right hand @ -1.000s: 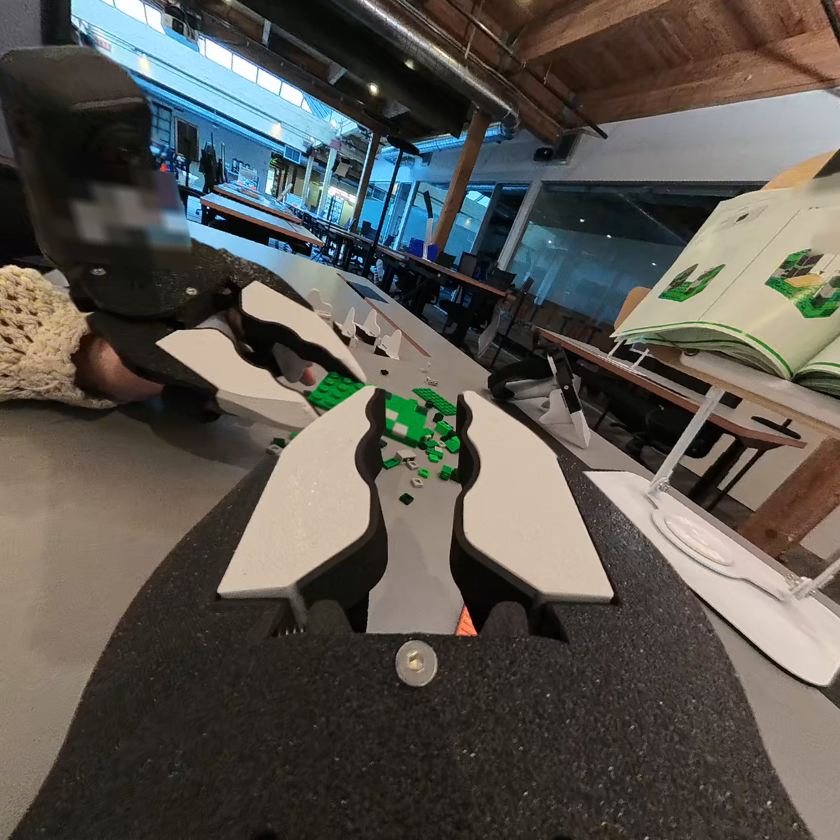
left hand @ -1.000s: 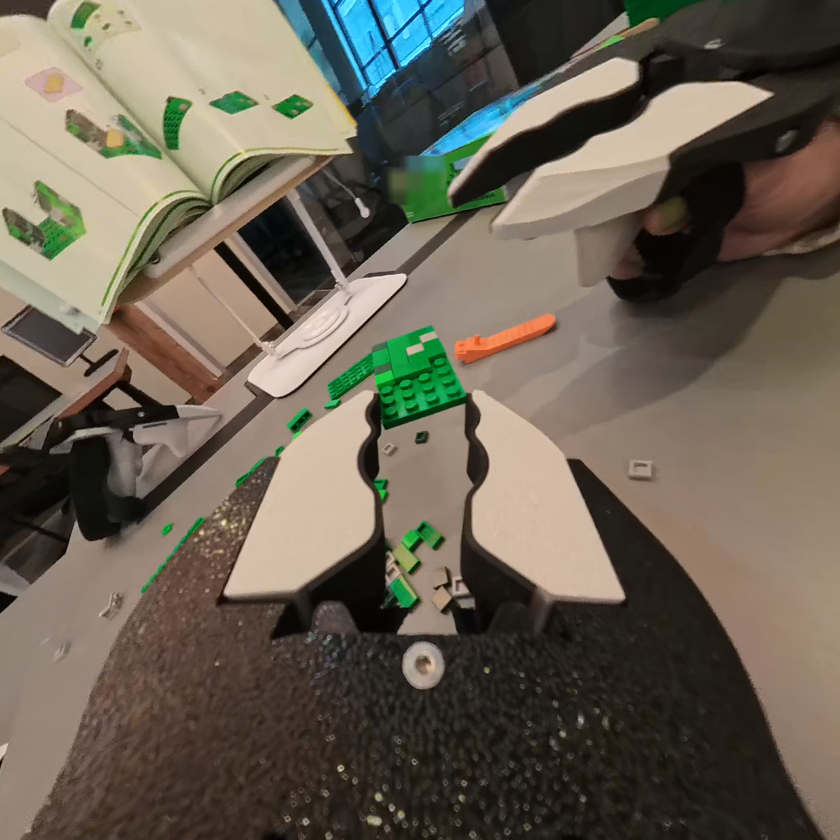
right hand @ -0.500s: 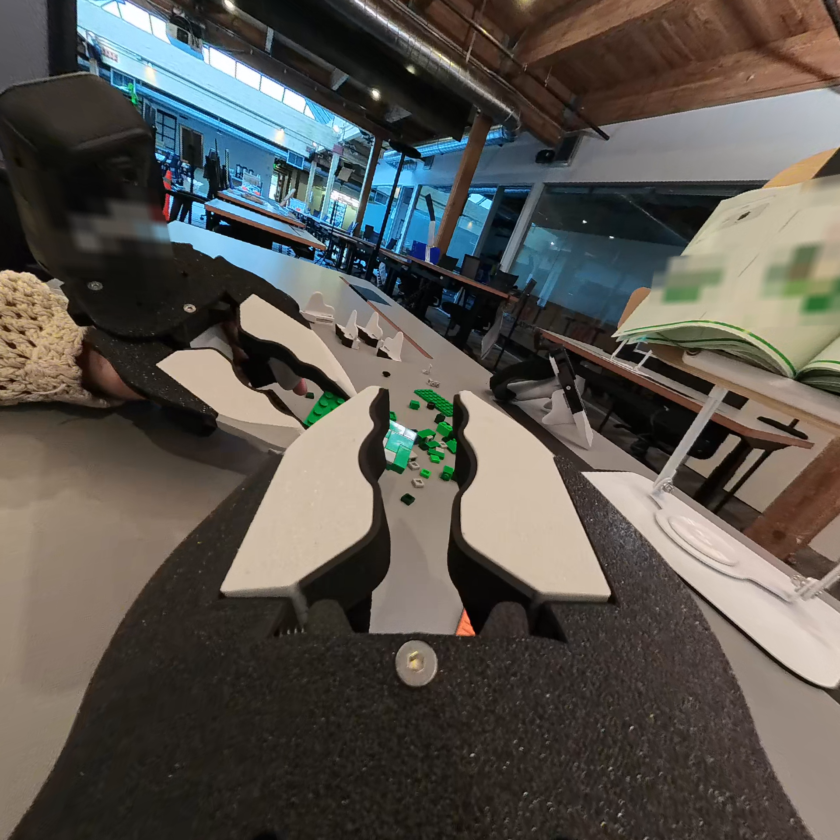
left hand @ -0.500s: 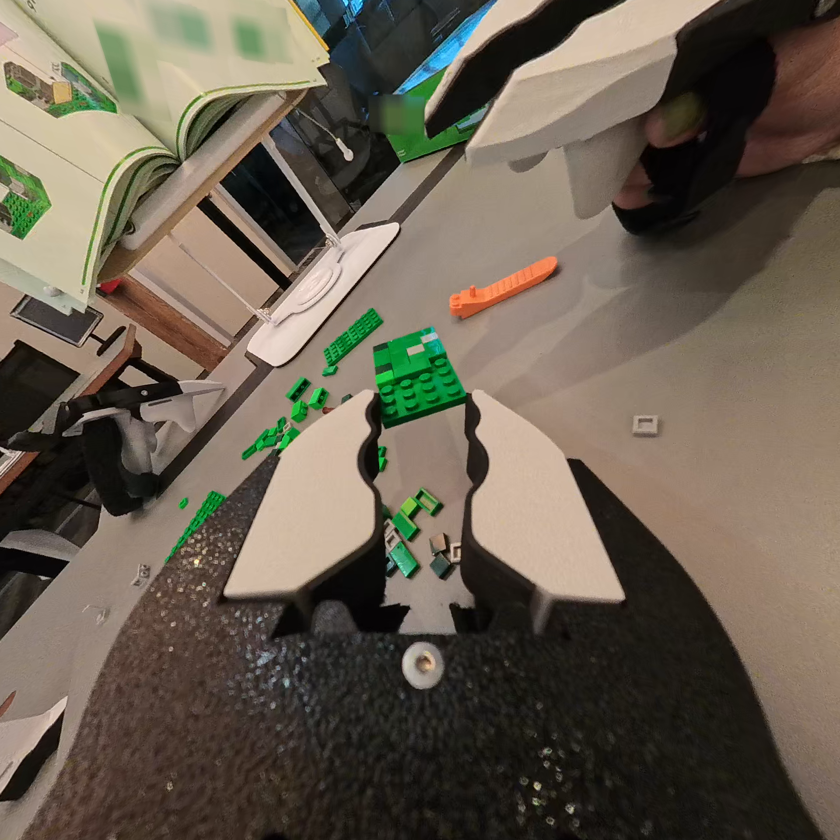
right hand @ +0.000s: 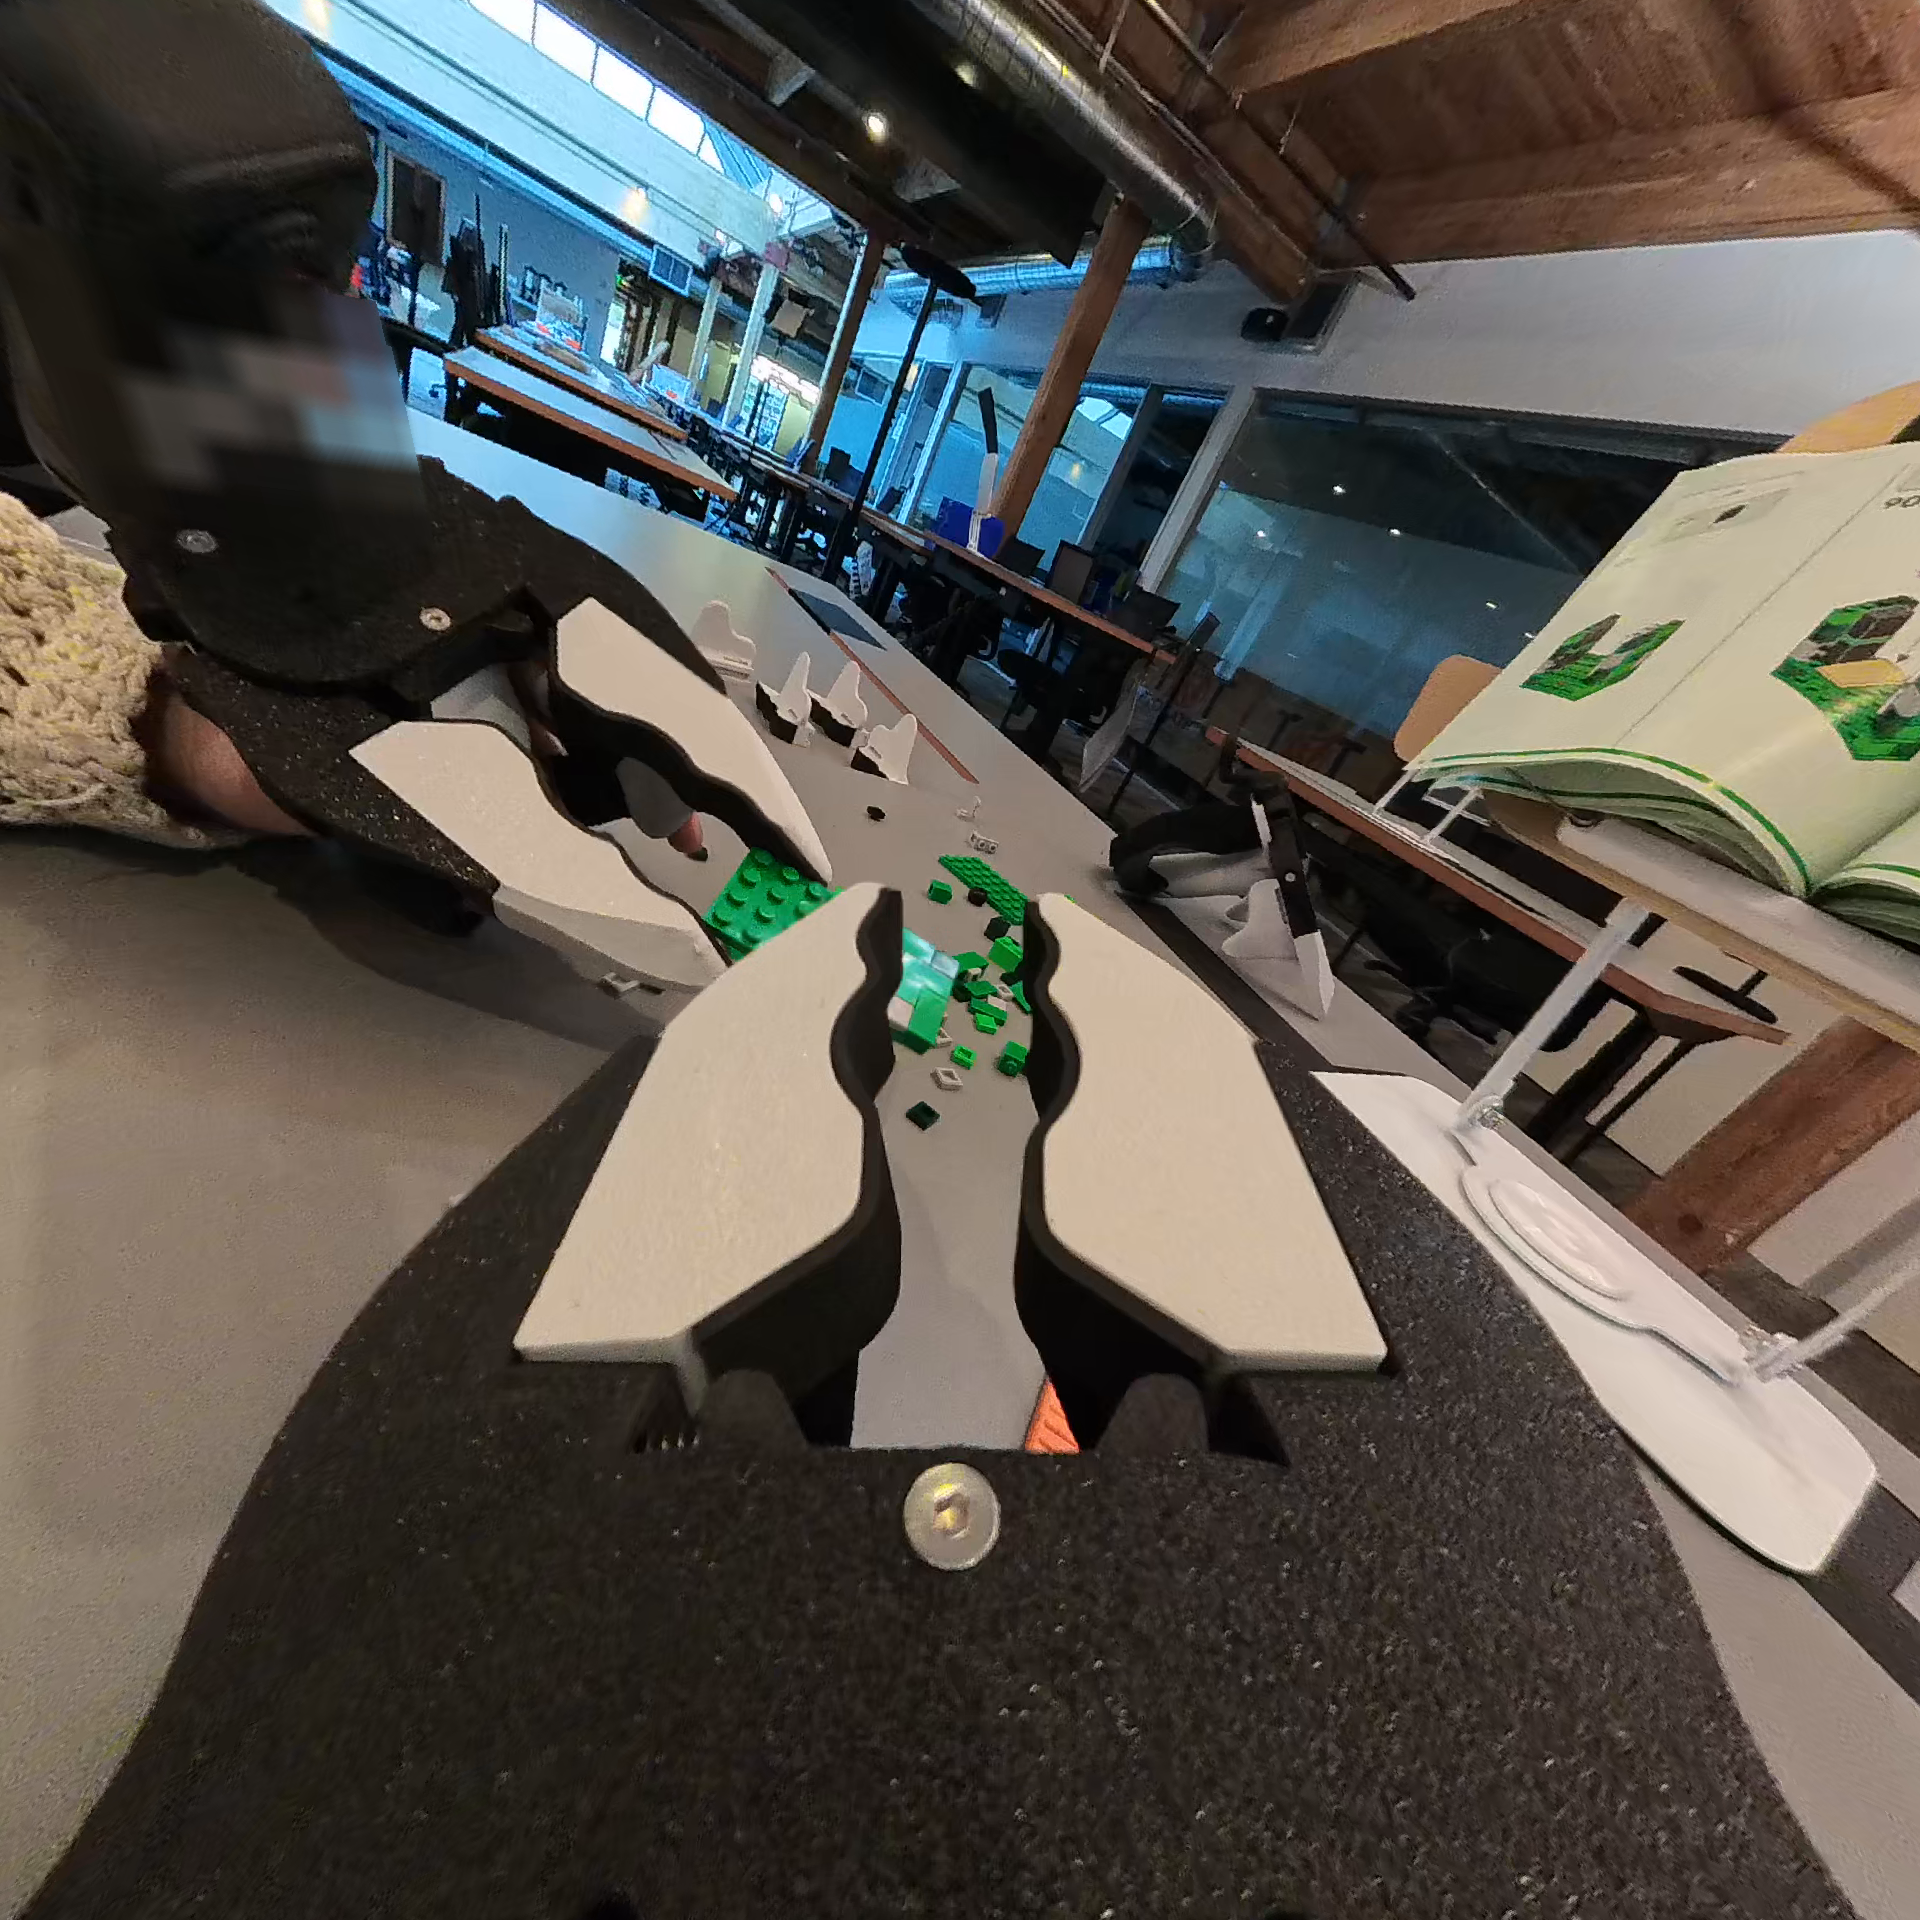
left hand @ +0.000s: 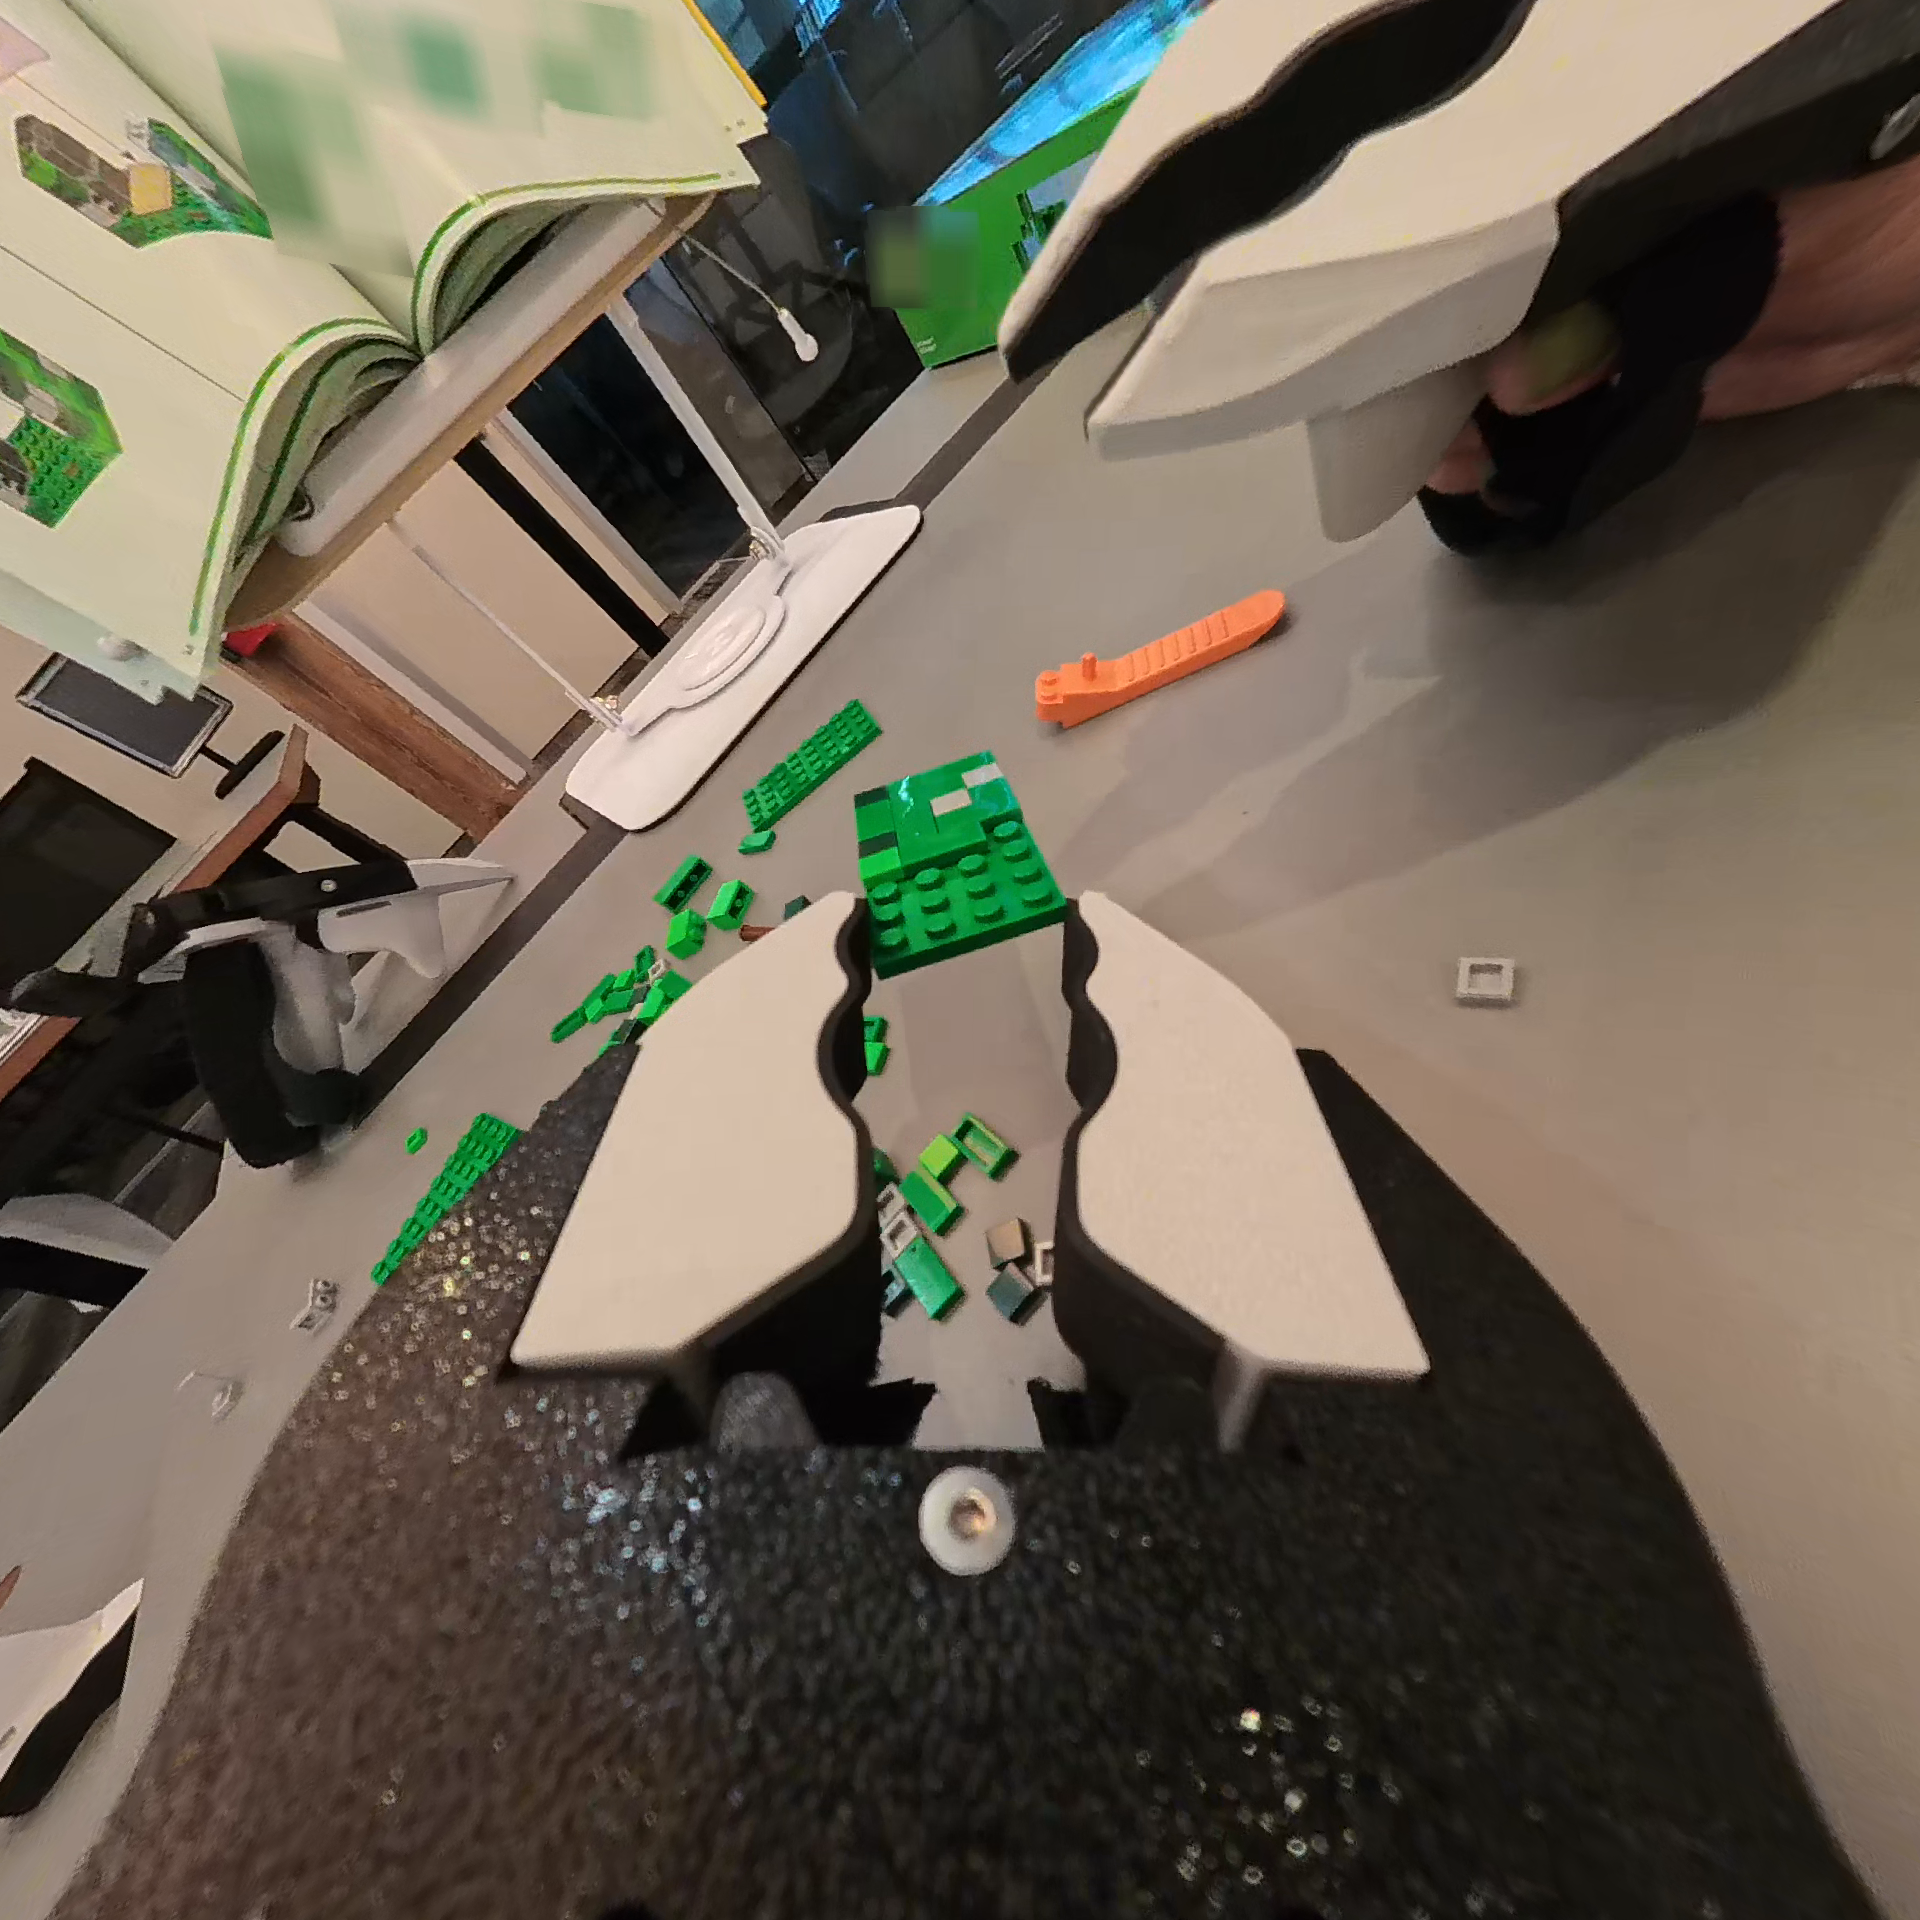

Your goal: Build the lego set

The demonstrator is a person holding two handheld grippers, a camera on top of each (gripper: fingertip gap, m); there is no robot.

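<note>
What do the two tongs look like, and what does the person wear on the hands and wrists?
Both tongs, left tongs and right tongs, have a rough black speckled body, two flat pale grey fingers with wavy black inner edges, and a silver screw at the base. No cables show. A cream knitted sleeve covers the left wrist; the right hand wears a black glove or strap.

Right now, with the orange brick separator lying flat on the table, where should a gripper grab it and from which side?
Take the orange brick separator across its narrow middle, coming from above with the fingers straddling its long sides. It is long, thin and flat on the grey table, with nothing close beside it.
</note>
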